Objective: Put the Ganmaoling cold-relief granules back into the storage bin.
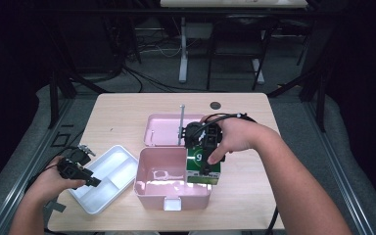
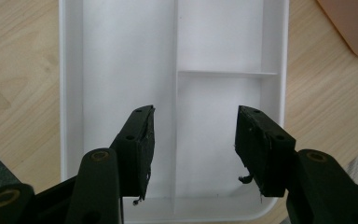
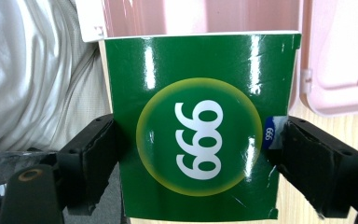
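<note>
High view shows the right gripper [image 1: 206,159] clamped on the green box [image 1: 201,168], held at the right rim of the open pink case [image 1: 149,188], not yet inside. Left of the case, the left gripper [image 2: 195,144] hovers with jaws apart over the white tray [image 2: 72,93].

From my feed the bench [image 1: 122,110] is a pale wooden top with rounded corners. A white divided tray [image 1: 108,176] lies on it at the near left, just beside a pink box [image 1: 171,188] near the front edge, whose open lid [image 1: 164,128] lies flat behind it. A small dark round spot [image 1: 216,105] sits near the far edge; I think it's a cable hole.
</note>
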`<state>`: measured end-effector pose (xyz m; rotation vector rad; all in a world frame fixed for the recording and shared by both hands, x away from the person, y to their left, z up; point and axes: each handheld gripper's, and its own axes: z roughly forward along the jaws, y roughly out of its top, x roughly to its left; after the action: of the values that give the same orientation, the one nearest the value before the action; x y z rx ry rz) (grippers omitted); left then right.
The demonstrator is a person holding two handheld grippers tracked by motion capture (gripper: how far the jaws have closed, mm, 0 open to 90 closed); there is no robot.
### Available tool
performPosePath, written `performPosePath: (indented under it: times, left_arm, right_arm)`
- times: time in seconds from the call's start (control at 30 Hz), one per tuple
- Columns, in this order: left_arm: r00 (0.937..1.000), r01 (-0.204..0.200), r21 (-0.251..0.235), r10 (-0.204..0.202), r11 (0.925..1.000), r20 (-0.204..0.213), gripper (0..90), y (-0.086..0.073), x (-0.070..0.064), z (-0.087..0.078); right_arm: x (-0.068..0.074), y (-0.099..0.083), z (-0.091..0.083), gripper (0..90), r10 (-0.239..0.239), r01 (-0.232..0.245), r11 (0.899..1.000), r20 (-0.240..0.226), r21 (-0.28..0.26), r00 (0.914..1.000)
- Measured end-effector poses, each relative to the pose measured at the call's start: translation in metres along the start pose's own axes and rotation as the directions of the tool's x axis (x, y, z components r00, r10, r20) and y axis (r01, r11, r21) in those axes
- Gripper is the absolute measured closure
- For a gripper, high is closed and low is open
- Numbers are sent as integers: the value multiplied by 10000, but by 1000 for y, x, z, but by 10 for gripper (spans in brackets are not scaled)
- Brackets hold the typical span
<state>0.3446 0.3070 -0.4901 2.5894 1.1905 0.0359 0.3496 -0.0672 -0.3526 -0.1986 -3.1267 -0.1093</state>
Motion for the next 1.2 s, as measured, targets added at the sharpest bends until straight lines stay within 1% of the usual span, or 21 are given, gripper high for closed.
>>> performPosePath:
  times: [0.07, 0.13, 0.27, 0.33, 0.37, 0.43, 0.5, 0.67, 0.7, 0.73, 0.9, 0.97, 1.07, 1.2]
  left_arm:
    - [10000, -34, 20, 34, 10000, 0, 476, 0, 0, 0]
    - [10000, 25, 28, -25, 10000, 2, 476, 0, 0, 1]
    - [10000, -5, 40, 5, 10000, -3, 476, 0, 0, 1]
    - [10000, -18, 55, 18, 10000, -2, 476, 0, -1, 2]
    - [10000, -24, 59, 24, 10000, -5, 476, 0, -1, 2]
    - [10000, -31, 93, 31, 10000, -7, 476, 1, -1, 2]
    - [10000, -39, 121, 39, 9999, -24, 476, 1, -1, 2]
    - [10000, -24, 140, 24, 9999, -20, 476, 1, -2, 2]
    - [10000, -45, 126, 46, 9999, -20, 476, 1, -2, 3]
    - [10000, -32, 146, 32, 9999, -21, 476, 1, -2, 3]
    - [10000, -37, 188, 37, 9998, -15, 476, 2, -3, 4]
    - [10000, -69, 182, 69, 9998, -15, 476, 2, -3, 4]
    - [10000, -66, 181, 67, 9998, -34, 476, 2, -3, 4]
    - [10000, -50, 209, 51, 9998, -22, 476, 2, -3, 4]
  right_arm:
    - [1, 4, 1, 161, -47, 47, 9999, -13, 96, 10000]
    - [1, 8, 2, 161, -94, 94, 9999, -13, 60, 10000]
    - [2, 13, 1, 161, -180, 180, 9998, 22, 21, 9998]
    - [2, 15, 2, 161, -191, 191, 9998, 34, 106, 9998]
    - [2, 16, 3, 161, -182, 182, 9998, 56, -4, 9998]
    - [2, 17, 3, 160, -202, 202, 9998, 124, -43, 9997]
    - [2, 17, 4, 160, -212, 212, 9998, 174, -18, 9996]
    - [3, 18, 7, 160, -194, 194, 9998, 91, -16, 9998]
    - [2, 18, 7, 160, -251, 250, 9997, 108, 76, 9996]
    - [3, 18, 9, 160, -174, 174, 9998, 87, 27, 9998]
    - [2, 21, 15, 160, -324, 320, 9991, 116, 290, 9994]
    - [2, 22, 17, 160, -334, 331, 9991, 107, 279, 9994]
    - [1, 23, 22, 160, -217, 217, 9997, 5, 85, 9998]
    - [1, 25, 30, 160, -347, 345, 9991, 55, 256, 9994]
